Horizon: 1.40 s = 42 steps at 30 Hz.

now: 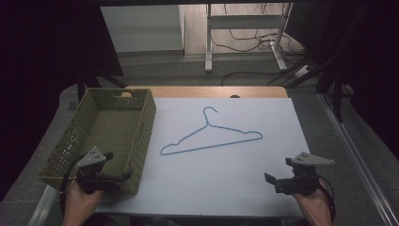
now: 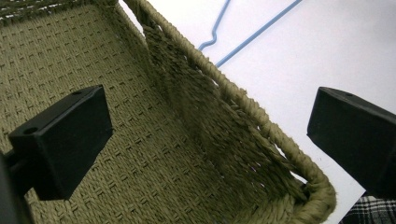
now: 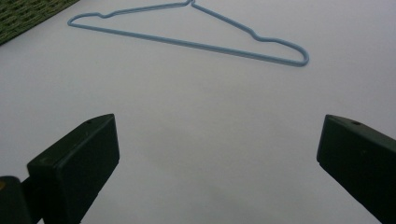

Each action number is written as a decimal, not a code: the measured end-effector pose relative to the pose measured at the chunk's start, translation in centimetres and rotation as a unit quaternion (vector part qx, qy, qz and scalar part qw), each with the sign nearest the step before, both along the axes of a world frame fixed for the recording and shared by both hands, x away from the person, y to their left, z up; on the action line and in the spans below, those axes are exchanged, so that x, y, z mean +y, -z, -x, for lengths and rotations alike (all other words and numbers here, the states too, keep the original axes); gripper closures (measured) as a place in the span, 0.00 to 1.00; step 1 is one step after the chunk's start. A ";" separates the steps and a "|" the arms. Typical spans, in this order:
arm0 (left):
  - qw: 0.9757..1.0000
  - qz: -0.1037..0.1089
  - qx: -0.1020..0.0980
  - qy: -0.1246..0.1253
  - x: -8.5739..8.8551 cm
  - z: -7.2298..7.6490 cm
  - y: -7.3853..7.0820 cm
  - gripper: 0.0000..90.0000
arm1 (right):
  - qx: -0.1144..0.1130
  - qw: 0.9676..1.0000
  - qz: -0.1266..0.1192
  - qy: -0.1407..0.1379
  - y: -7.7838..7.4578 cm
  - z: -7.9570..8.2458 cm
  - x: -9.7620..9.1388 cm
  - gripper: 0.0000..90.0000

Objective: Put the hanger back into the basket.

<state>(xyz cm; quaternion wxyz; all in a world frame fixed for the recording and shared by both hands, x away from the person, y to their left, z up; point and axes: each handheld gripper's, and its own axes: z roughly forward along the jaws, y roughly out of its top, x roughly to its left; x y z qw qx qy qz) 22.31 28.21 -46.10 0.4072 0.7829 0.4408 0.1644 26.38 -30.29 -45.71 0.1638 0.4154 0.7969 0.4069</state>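
Tabletop covered by a white sheet (image 1: 226, 165), seen from above, with a strip of bare wood at its far edge. Next in size, a rectangular olive-green woven basket (image 1: 141, 136) sits on the table's left side. A thin light-blue wire clothes hanger (image 1: 211, 141) lies flat near the sheet's centre, just right of the basket, hook pointing away from the person. The left gripper (image 1: 117, 165) hovers over the basket's near right corner, jaws spread wide with nothing between them. The right gripper (image 1: 278, 170) hovers above the sheet's near right area, well apart from the hanger, jaws likewise parted and holding nothing.
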 end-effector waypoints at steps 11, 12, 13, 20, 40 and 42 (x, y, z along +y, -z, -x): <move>1.000 0.009 0.004 0.008 -0.2 -0.2 0.1 0.00 | 0.005 1.000 -0.003 -0.003 0.4 0.0 0.3 0.00; 1.000 0.008 0.003 0.008 -0.2 -0.2 0.1 0.00 | 0.006 1.000 -0.003 -0.003 0.4 0.0 0.3 0.00; 1.000 0.008 0.004 0.008 -0.2 -0.2 0.1 0.00 | 0.006 1.000 -0.003 -0.003 0.4 0.0 0.3 0.00; 1.000 0.014 0.001 0.008 -0.3 -0.1 -0.2 0.00 | 0.005 1.000 0.003 -0.002 0.5 0.0 0.4 0.00; 1.000 0.017 -0.004 0.016 -2.0 -0.3 -1.7 0.00 | -0.003 1.000 0.010 -0.022 -0.5 0.0 1.2 0.00; 1.000 0.016 -0.005 0.022 -2.6 -0.3 -1.9 0.00 | -0.006 1.000 0.017 -0.026 -0.7 -0.1 1.2 0.00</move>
